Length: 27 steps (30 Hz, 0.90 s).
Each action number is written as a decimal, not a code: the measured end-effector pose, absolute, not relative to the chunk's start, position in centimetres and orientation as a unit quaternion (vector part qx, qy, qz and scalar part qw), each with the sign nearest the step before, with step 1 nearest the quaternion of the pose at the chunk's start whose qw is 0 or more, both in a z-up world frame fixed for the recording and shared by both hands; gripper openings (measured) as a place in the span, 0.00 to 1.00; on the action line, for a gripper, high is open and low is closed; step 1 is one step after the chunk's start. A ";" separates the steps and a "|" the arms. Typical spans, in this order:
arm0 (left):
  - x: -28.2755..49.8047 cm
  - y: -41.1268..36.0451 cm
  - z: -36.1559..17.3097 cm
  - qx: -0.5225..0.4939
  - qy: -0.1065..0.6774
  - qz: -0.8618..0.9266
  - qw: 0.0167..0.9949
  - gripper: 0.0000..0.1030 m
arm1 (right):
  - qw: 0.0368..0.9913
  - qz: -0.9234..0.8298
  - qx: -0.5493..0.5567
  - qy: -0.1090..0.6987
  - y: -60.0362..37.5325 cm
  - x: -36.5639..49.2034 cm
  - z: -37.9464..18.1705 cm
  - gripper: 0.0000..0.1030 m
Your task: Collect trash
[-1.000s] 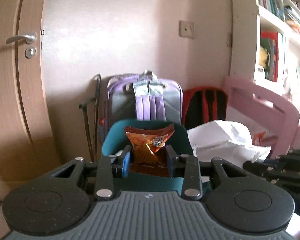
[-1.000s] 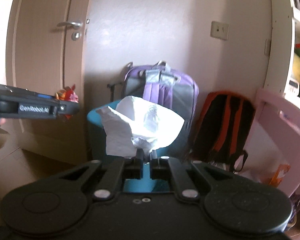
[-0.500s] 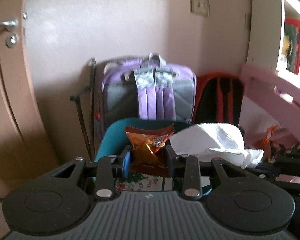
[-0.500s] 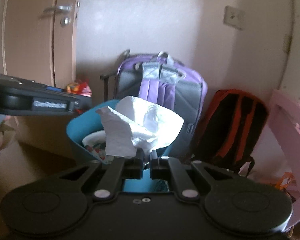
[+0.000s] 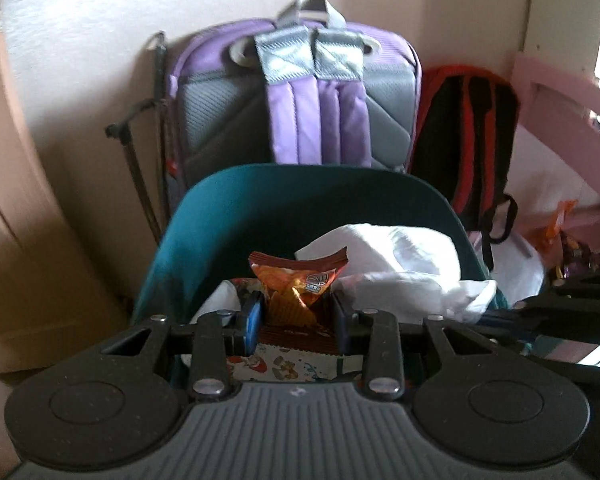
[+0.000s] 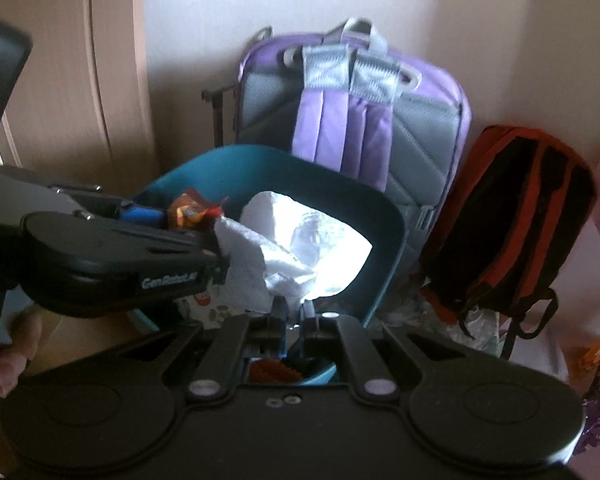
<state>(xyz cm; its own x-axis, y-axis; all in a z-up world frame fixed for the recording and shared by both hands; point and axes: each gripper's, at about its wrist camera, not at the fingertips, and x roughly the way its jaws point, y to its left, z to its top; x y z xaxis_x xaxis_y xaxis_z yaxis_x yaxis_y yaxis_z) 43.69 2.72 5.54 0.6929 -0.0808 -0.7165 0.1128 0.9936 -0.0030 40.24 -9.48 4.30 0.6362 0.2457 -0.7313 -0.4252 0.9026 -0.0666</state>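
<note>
Left wrist: fingers [image 5: 296,316] clenched on crinkly, light snack wrapper [image 5: 300,280] above teal bin [image 5: 172,248]; right fingers [image 6: 294,308] pinching soft tissue [image 6: 296,244]; feather-light, best held by bunched folds.

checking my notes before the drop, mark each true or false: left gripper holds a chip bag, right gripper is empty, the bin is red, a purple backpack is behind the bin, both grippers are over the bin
1. The left gripper holds a chip bag. True.
2. The right gripper is empty. False: it is shut on a white tissue.
3. The bin is red. False: it is teal.
4. A purple backpack stands behind the bin. True.
5. Both grippers are over the bin. True.
</note>
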 end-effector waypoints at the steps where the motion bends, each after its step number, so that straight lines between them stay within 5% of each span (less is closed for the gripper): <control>1: 43.8 2.6 5.3 0.024 0.391 -0.054 0.918 0.35 | 0.894 0.188 -0.119 0.388 -9.4 40.5 4.1 0.04; 9: 44.7 2.6 3.7 0.021 0.410 -0.055 0.910 0.36 | 0.887 0.190 -0.112 0.406 -9.5 41.7 2.7 0.13; 13: 44.8 2.6 3.2 0.015 0.416 -0.051 0.908 0.49 | 0.886 0.200 -0.095 0.408 -9.6 41.9 2.6 0.17; 27: 41.2 3.1 6.4 -0.007 0.377 -0.054 0.925 0.65 | 0.899 0.201 -0.075 0.382 -10.4 39.3 4.8 0.40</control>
